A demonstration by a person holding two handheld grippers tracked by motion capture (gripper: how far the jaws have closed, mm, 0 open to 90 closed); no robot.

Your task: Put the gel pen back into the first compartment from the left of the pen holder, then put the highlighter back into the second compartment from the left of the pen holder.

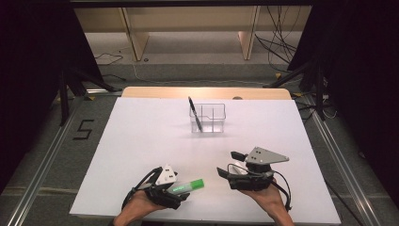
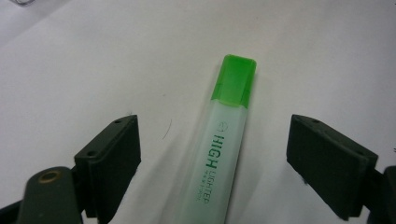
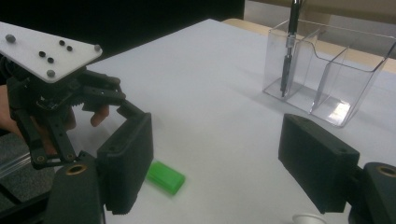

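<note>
Highlighter [image 2: 219, 154]: frosted smooth plastic barrel, glossy translucent green cap. My left gripper [image 2: 212, 163] jaws: matt black plastic, faintly grainy. Table [image 1: 141, 141]: matt white, smooth. Organizer [image 1: 208, 117]: clear glossy plastic. Pen [image 1: 195, 114]: black, shiny.

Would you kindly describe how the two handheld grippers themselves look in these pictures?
Both grippers are black linkage frames ending in two thick, blocky black jaws with small screw holes. The left gripper and the right gripper each carry a pale grey three-cornered plate dotted with dark studs, and black cables loop from each. No sleeves show on the forearms.
</note>
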